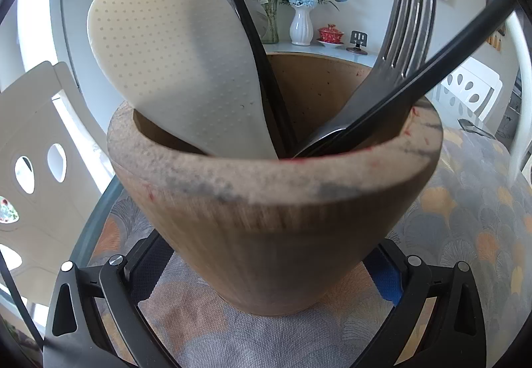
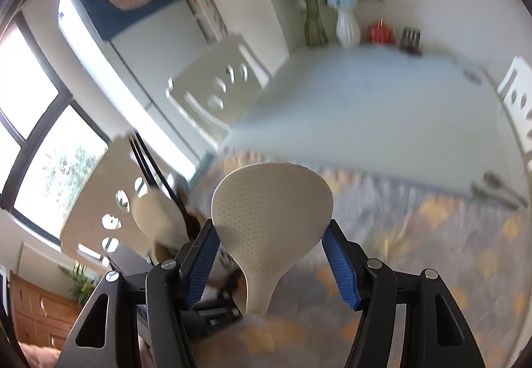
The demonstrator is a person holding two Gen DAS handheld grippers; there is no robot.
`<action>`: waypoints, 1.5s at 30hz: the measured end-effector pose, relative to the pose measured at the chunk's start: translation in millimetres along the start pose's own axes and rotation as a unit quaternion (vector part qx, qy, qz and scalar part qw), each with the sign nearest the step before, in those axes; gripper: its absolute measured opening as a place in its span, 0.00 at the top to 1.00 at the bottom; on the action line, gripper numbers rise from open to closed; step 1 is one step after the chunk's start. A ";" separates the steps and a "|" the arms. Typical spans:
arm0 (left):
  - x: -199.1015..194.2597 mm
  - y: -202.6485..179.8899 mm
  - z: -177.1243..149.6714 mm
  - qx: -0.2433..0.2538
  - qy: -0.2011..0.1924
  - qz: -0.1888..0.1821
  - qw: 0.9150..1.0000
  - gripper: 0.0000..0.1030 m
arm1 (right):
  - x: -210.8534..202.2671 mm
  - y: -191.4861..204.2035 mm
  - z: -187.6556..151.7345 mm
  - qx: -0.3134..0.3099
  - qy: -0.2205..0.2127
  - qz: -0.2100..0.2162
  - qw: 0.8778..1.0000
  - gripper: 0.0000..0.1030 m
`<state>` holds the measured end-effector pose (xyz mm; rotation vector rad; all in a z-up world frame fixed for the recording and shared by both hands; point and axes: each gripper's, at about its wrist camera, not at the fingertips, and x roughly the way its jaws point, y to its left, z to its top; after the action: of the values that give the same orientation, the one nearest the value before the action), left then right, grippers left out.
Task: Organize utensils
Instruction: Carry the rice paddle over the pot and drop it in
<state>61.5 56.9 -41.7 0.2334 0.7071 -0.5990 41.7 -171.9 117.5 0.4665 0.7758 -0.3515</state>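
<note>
A wooden utensil holder point(image 1: 266, 218) fills the left wrist view, and my left gripper point(image 1: 266, 271) is shut on its lower sides. Inside it stand a white dotted rice paddle point(image 1: 173, 62), a steel fork point(image 1: 399, 45) and black handles point(image 1: 432, 68). In the right wrist view my right gripper point(image 2: 271, 235) is shut on a second white dotted rice paddle point(image 2: 271, 211), with its blue pads point(image 2: 339, 265) pressing the edges of the wide head. It hangs above the patterned tablecloth point(image 2: 415, 235). The holder point(image 2: 166, 245) is lower left in that view, blurred.
A metal spoon point(image 1: 473, 128) lies on the table to the right, the same spoon point(image 2: 498, 188) showing in the right wrist view. White chairs point(image 1: 36, 142) stand around the table. Vases with flowers point(image 1: 301, 25) and a red lidded cup point(image 1: 331, 34) sit at the far edge.
</note>
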 end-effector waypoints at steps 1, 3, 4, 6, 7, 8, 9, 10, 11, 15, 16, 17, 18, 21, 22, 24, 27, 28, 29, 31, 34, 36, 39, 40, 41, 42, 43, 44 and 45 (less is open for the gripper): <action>0.0 -0.5 -0.2 0.000 0.000 0.000 1.000 0.01 | -7.1 4.5 7.8 -0.003 -0.013 0.000 1.000 0.40; 0.0 -0.5 -0.2 0.000 0.000 0.000 1.000 0.01 | -19.1 13.2 20.9 -0.011 -0.033 0.006 0.999 0.40; 0.0 -0.6 -0.2 0.000 0.000 0.000 1.000 0.01 | -25.0 18.9 27.6 -0.019 -0.045 0.008 0.999 0.40; 0.0 -0.6 -0.2 0.000 0.000 0.000 1.000 0.01 | -34.0 30.7 38.4 -0.037 -0.061 0.009 0.997 0.40; 0.1 -0.5 -0.2 0.000 0.000 0.000 1.000 0.01 | -37.0 37.6 43.9 -0.047 -0.070 0.016 0.996 0.40; 0.1 -0.6 -0.2 0.000 0.000 0.000 1.000 0.01 | -40.1 43.0 48.1 -0.053 -0.077 0.022 0.995 0.40; 0.5 -0.6 0.2 0.000 0.000 0.000 1.000 0.01 | -41.3 48.9 52.0 -0.058 -0.083 0.027 0.995 0.40; 1.6 -1.8 0.9 0.000 0.000 0.000 1.000 0.01 | -41.3 55.6 55.8 -0.064 -0.088 0.033 0.994 0.40; 1.5 -1.7 1.0 0.000 0.000 0.000 1.000 0.01 | -40.4 61.2 58.3 -0.069 -0.091 0.037 0.993 0.40; 1.6 -1.6 0.9 0.000 0.001 0.000 1.000 0.01 | -30.8 85.3 64.0 -0.094 -0.099 0.056 0.989 0.40; 1.5 -1.4 1.0 -0.001 0.001 -0.001 1.000 0.01 | -25.3 92.4 64.0 -0.104 -0.097 0.062 0.988 0.40; 1.5 -1.7 0.9 -0.001 0.000 0.000 1.000 0.01 | -21.8 96.0 63.4 -0.110 -0.098 0.063 0.987 0.40; 1.6 -1.7 1.0 -0.001 0.001 0.000 1.000 0.01 | -17.5 100.8 62.8 -0.118 -0.098 0.063 0.986 0.40; 1.5 -1.7 0.8 0.000 0.000 0.000 1.000 0.01 | 0.8 111.3 58.6 -0.138 -0.088 0.057 0.985 0.40; 1.5 -1.8 0.8 0.000 0.000 0.000 1.000 0.01 | 5.9 113.7 56.2 -0.144 -0.090 0.057 0.984 0.40; 1.5 -1.8 0.8 0.000 0.000 0.000 1.000 0.01 | 13.9 117.0 50.8 -0.152 -0.098 0.054 0.982 0.40; 2.9 -2.8 1.2 0.000 0.000 0.000 1.000 0.01 | 29.4 117.8 44.7 -0.158 -0.086 0.046 0.983 0.40; 3.0 -2.8 1.0 0.000 0.000 0.000 1.000 0.01 | 33.5 117.9 42.9 -0.159 -0.082 0.044 0.983 0.40; 3.2 -2.7 1.1 -0.001 0.000 0.000 1.000 0.01 | 37.6 117.8 41.1 -0.160 -0.078 0.045 0.983 0.40; 3.1 -2.6 0.9 0.000 0.000 0.000 1.000 0.01 | 45.7 116.8 38.6 -0.160 -0.064 0.049 0.984 0.39; 3.1 -2.0 0.9 -0.001 0.000 0.000 1.000 0.01 | 53.3 115.3 37.5 -0.158 -0.045 0.043 0.985 0.29; 3.5 -2.0 0.7 -0.001 0.001 0.000 1.000 0.01 | 54.1 112.0 37.9 -0.151 -0.042 0.040 0.987 0.27; 4.0 -1.8 0.1 0.000 0.001 0.000 1.000 0.01 | 53.2 105.2 39.7 -0.133 -0.036 0.049 0.989 0.26; 4.0 -1.9 -0.1 -0.001 0.001 0.000 1.000 0.01 | 52.9 103.2 39.8 -0.128 -0.034 0.049 0.990 0.26; 4.3 -2.0 -0.2 -0.001 0.001 0.000 1.000 0.01 | 52.3 101.7 39.8 -0.125 -0.034 0.050 0.990 0.26; 4.1 -2.1 -0.1 -0.001 0.001 0.000 1.000 0.01 | 51.4 99.9 39.8 -0.121 -0.035 0.051 0.991 0.26; 3.9 -2.2 -0.1 -0.001 0.001 0.000 1.000 0.01 | 50.3 98.1 39.9 -0.116 -0.035 0.052 0.991 0.26; 4.2 -2.4 -0.2 0.000 0.001 0.000 1.000 0.01 | 49.5 96.8 40.2 -0.113 -0.035 0.054 0.991 0.26; 4.1 -2.0 -0.1 0.000 0.001 0.000 1.000 0.01 | 48.3 95.5 40.4 -0.111 -0.037 0.054 0.992 0.26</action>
<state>62.8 53.5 -44.6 0.2336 0.7092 -0.5978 142.0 -118.9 133.0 0.2838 0.7051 -0.1775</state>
